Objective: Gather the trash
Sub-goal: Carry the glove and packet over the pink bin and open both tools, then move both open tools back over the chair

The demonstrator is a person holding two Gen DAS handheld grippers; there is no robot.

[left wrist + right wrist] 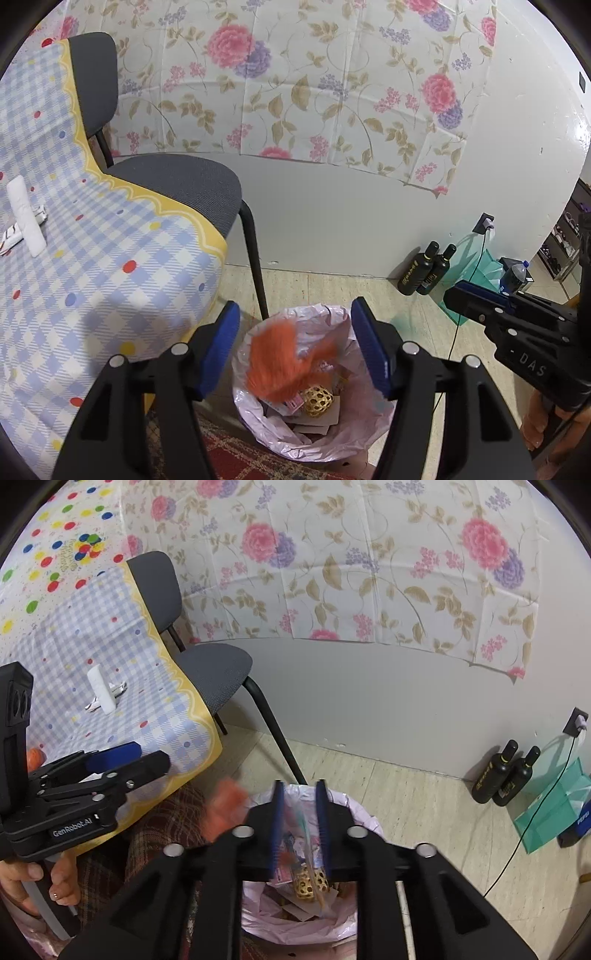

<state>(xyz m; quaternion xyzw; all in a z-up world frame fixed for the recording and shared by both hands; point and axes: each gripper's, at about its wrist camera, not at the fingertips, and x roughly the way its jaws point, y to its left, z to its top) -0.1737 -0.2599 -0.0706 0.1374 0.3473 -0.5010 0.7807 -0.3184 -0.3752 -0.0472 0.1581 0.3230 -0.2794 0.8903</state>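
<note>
Both sets of jaws stand apart over the bin: the left gripper [295, 350] has its blue pads wide, and an orange feathery piece [286, 363], blurred as if falling, is between and below them without touching either pad; the right gripper [300, 830] is only narrowly parted, with a thin, pale, blurred scrap [308, 849] in the gap, and I cannot tell whether the pads still touch it. Below them sits the trash bin with its pink liner [332, 439], on the floor near the corner of the table, already holding a gold lattice ball [317, 400], bits of cardboard and small pink wrappers. So the step in hand looks like the drop: both pieces being let go into the bin at once. Over on the left, on the checked tablecloth [110, 258], a white strip [26, 216] lies across a crumpled striped wrapper [11, 236], well apart from the bin, and those look like the rubbish still to be gathered. A grey chair [177, 188] stands beyond the table, and two dark bottles [424, 273] stand against the far wall to the right, by a green bag. The next move, I'd judge, calls for lifting both grippers clear of the liner once the pieces have dropped, then swinging left to the table, coming down low and flat enough to pinch the thin strip without dragging the cloth.
</note>
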